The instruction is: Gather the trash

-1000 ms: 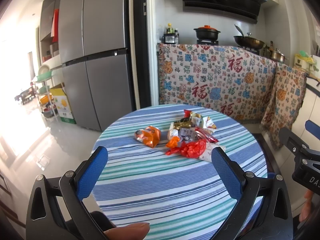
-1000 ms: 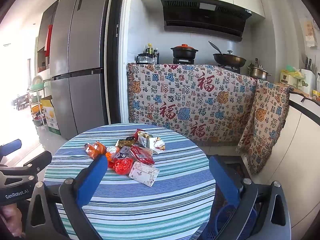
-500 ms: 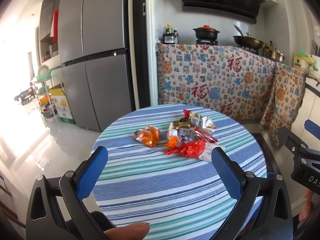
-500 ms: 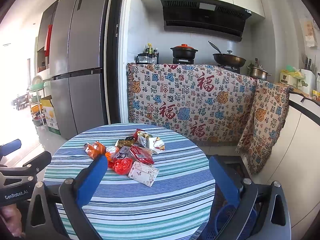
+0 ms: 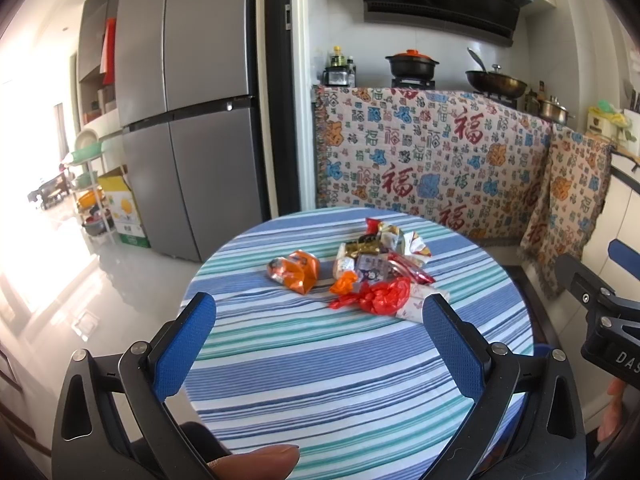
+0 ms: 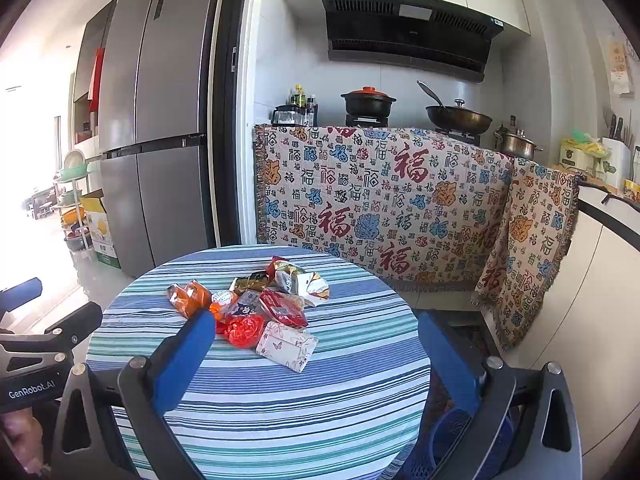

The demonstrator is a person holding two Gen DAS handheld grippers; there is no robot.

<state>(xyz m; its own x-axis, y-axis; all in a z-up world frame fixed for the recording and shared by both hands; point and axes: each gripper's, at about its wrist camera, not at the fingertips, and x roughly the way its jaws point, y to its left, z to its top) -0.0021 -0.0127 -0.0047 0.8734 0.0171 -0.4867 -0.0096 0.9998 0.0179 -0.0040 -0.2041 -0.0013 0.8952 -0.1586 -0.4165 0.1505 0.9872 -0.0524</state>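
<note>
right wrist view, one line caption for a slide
Open right gripper facing a pile of wrappers on a striped round table.

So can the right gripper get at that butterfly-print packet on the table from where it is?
Probably yes. The right gripper is open and empty, and the butterfly-print packet lies at the pile's near edge with only bare tablecloth before it.

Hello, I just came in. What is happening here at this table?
A person holds a two-finger gripper in each hand over a round table with a striped cloth. The job is to collect trash, and nothing is picked up yet. The left gripper and the right gripper both have their jaws wide open and empty. A pile of snack wrappers lies near the middle of the table, with an orange wrapper a little apart on its left. A blue basket shows low beside the table.
</note>
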